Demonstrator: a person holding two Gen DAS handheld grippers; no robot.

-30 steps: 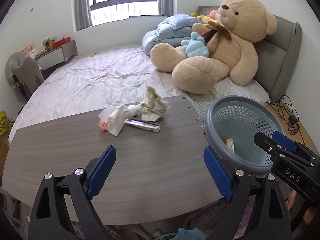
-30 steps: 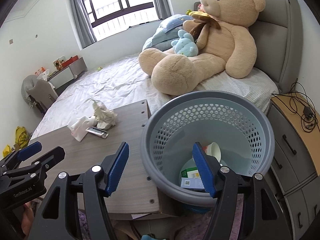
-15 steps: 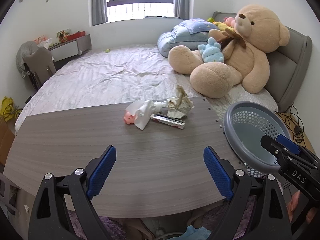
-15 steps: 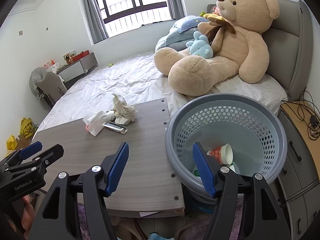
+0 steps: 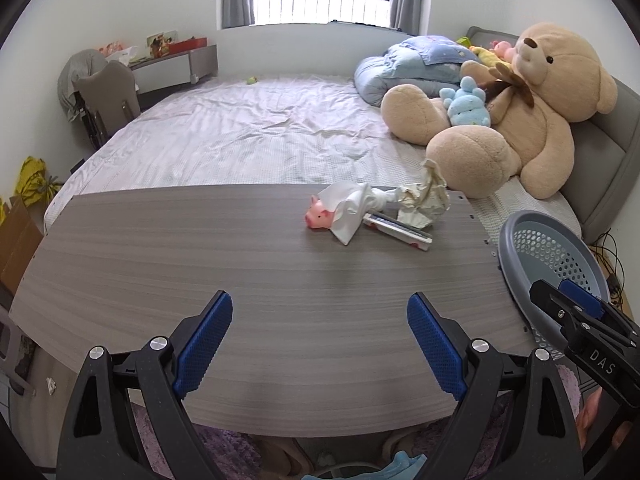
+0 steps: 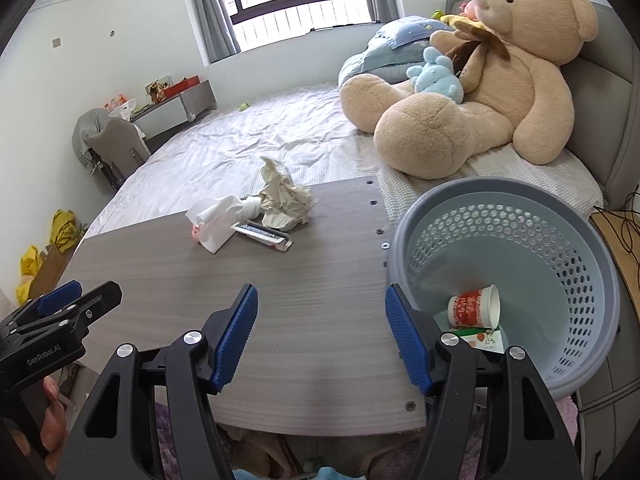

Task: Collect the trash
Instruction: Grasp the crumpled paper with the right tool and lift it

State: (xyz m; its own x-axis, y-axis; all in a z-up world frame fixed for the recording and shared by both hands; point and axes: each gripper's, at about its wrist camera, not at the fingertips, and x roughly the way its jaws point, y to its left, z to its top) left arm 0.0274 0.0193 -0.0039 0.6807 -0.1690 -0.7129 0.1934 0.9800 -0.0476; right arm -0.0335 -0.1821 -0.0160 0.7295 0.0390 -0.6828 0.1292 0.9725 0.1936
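Above the table [image 5: 200, 264], left gripper [image 5: 320, 344] and right gripper [image 6: 320, 336] both agape, empty.

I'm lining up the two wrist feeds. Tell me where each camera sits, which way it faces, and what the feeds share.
Left wrist: on the left gripper, looking down across the table toward the bed; its open jaws show, with the right gripper at the right edge.
Right wrist: on the right gripper, facing the table end and basket; its open jaws show, with the left gripper at the left edge.
Shared: crumpled paper, tissue, teddy bear.
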